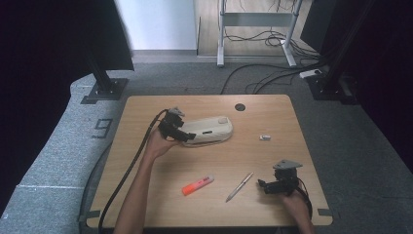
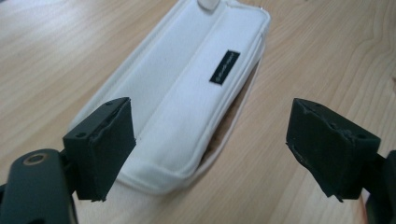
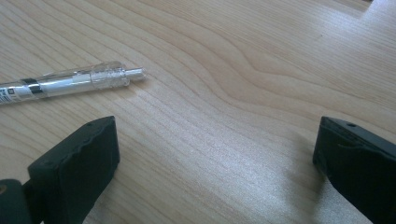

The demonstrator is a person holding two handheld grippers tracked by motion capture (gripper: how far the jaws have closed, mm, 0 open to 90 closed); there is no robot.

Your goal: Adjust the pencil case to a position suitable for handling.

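Note:
A white fabric pencil case (image 1: 209, 130) lies on the wooden table (image 1: 272, 112), slightly open along one long side. My left gripper (image 1: 184, 137) is at its left end, jaws open. In the left gripper view the pencil case (image 2: 187, 93) stretches away between the spread jaws of the left gripper (image 2: 212, 151), whose pads touch nothing. My right gripper (image 1: 261, 185) rests low at the table's front right, open. Its own view has a clear pen (image 3: 70, 81) lying up left of the right gripper (image 3: 215, 163). The same pen (image 1: 239, 186) lies just left of that gripper. An orange highlighter (image 1: 197, 185) lies further left.
A small silver clip-like object (image 1: 264, 138) lies right of the case. A dark round grommet hole (image 1: 239, 107) sits near the table's far edge. Black cables trail from both grippers. Stands and cables are on the floor beyond the table.

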